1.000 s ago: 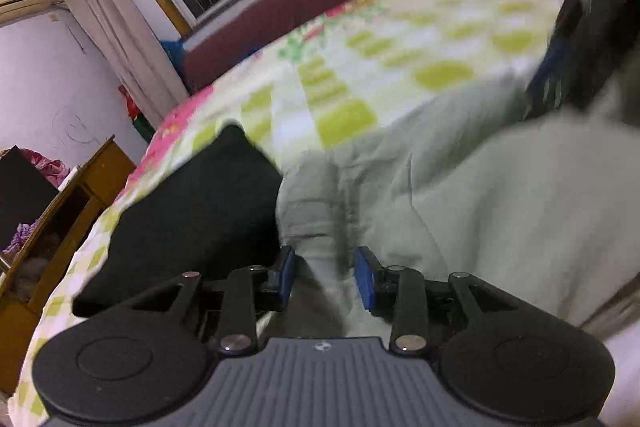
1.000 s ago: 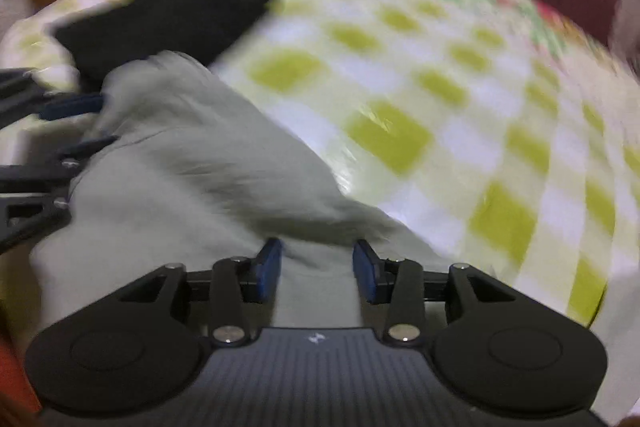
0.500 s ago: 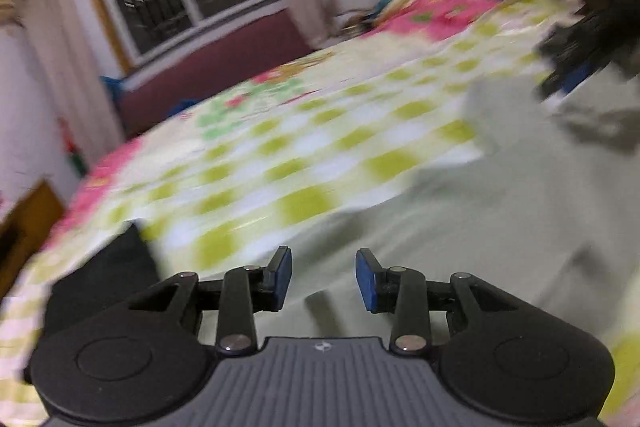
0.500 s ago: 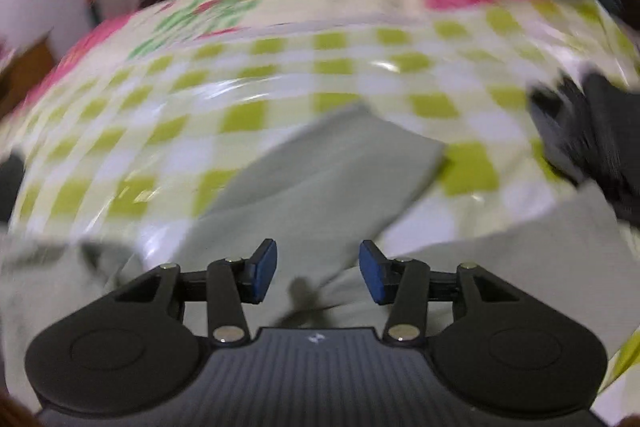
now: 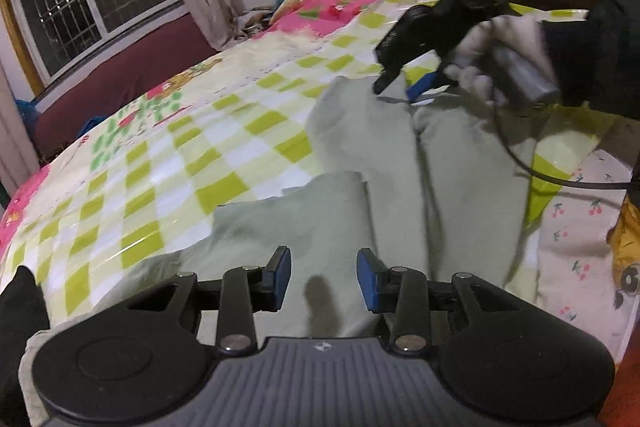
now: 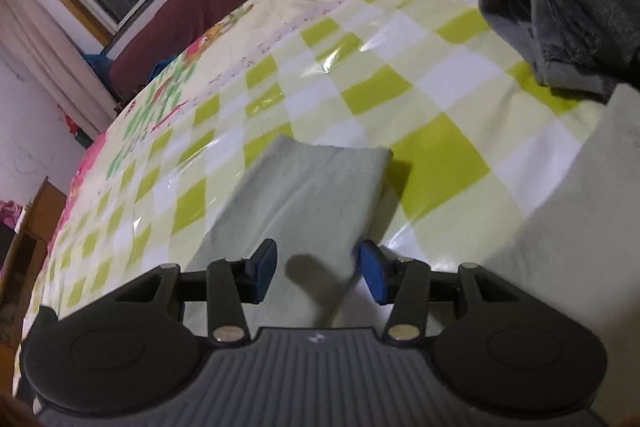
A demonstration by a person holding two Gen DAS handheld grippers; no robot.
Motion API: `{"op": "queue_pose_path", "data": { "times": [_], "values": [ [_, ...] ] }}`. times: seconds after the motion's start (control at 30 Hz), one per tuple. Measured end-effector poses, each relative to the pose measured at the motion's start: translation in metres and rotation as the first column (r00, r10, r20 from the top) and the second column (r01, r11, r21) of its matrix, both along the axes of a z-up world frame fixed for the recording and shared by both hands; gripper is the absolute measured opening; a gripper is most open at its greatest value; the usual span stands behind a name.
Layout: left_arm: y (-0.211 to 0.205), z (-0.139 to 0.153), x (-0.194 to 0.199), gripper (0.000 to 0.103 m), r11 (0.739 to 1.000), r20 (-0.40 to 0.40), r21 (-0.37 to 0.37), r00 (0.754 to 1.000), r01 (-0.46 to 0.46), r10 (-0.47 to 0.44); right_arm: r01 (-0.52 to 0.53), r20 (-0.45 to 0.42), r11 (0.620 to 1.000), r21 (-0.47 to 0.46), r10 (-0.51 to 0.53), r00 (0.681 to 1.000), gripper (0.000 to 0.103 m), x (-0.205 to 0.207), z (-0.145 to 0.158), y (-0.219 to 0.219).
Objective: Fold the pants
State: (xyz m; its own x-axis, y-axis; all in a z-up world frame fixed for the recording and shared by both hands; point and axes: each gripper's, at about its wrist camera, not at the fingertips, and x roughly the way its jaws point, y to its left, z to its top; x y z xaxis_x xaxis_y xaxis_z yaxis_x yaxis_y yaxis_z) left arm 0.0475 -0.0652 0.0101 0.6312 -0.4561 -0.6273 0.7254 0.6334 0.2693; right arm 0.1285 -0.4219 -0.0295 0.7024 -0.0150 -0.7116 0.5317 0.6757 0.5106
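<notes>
Pale green pants spread flat on checked bed cover. Left gripper above them, jaws spread, empty. Right gripper over one leg end, jaws just narrowed yet apart, apparently gripping nothing. Dark folded clothes nearby.

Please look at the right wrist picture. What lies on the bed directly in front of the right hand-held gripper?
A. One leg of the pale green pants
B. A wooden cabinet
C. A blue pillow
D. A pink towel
A: the flat end of one leg of the pale green pants lies on the checked bed cover, just ahead of the open right hand-held gripper.
</notes>
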Motion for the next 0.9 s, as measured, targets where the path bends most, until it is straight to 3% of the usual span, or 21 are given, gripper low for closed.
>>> {"op": "queue_pose_path", "data": {
  "times": [0.1,0.2,0.37,0.43,0.47,0.53,0.6,0.67,0.77,0.9],
  "values": [
    [-0.008,-0.001,0.001,0.051,1.0,0.002,0.013,1.0,0.006,-0.006,0.026,-0.013,0.999,0.025,-0.026,1.0,0.004,0.006,-0.006,-0.009],
    [-0.011,0.002,0.003,0.051,0.999,0.019,0.031,1.0,0.01,-0.011,0.052,0.079,0.986,0.159,-0.065,0.995,0.003,-0.009,0.006,-0.019],
    [-0.017,0.012,-0.001,0.051,0.999,0.052,0.027,0.998,0.028,-0.029,0.059,0.308,0.978,0.202,-0.12,0.944,0.003,-0.074,0.066,-0.029],
    [-0.022,0.012,-0.005,0.052,0.999,0.05,0.025,0.998,0.04,-0.041,0.078,0.355,0.982,0.174,-0.136,0.925,0.003,-0.11,0.086,-0.031],
    [-0.025,0.01,-0.007,0.052,0.999,0.044,0.026,0.998,0.046,-0.047,0.089,0.359,0.986,0.139,-0.134,0.924,0.003,-0.126,0.09,-0.031],
    [-0.033,0.004,-0.011,0.052,0.997,0.033,0.038,0.997,0.064,-0.066,0.123,0.283,0.988,0.096,-0.145,0.948,0.003,-0.146,0.083,-0.032],
    [-0.039,-0.003,-0.016,0.052,0.995,0.026,0.057,0.996,0.08,-0.082,0.173,0.18,0.979,0.106,-0.19,0.965,0.003,-0.165,0.059,-0.039],
    [-0.045,-0.01,-0.022,0.052,0.992,0.017,0.078,0.995,0.099,-0.1,0.23,0.115,0.966,0.121,-0.244,0.963,0.003,-0.184,0.038,-0.043],
    [-0.051,-0.015,-0.028,0.052,0.986,0.002,0.105,0.991,0.129,-0.13,0.256,0.096,0.95,0.18,-0.276,0.956,0.007,-0.2,0.017,-0.045],
    [-0.057,-0.015,-0.031,0.052,0.981,0.013,0.13,0.989,0.142,-0.145,0.257,0.153,0.932,0.255,-0.301,0.941,0.012,-0.2,0.01,-0.054]
  ]
}}
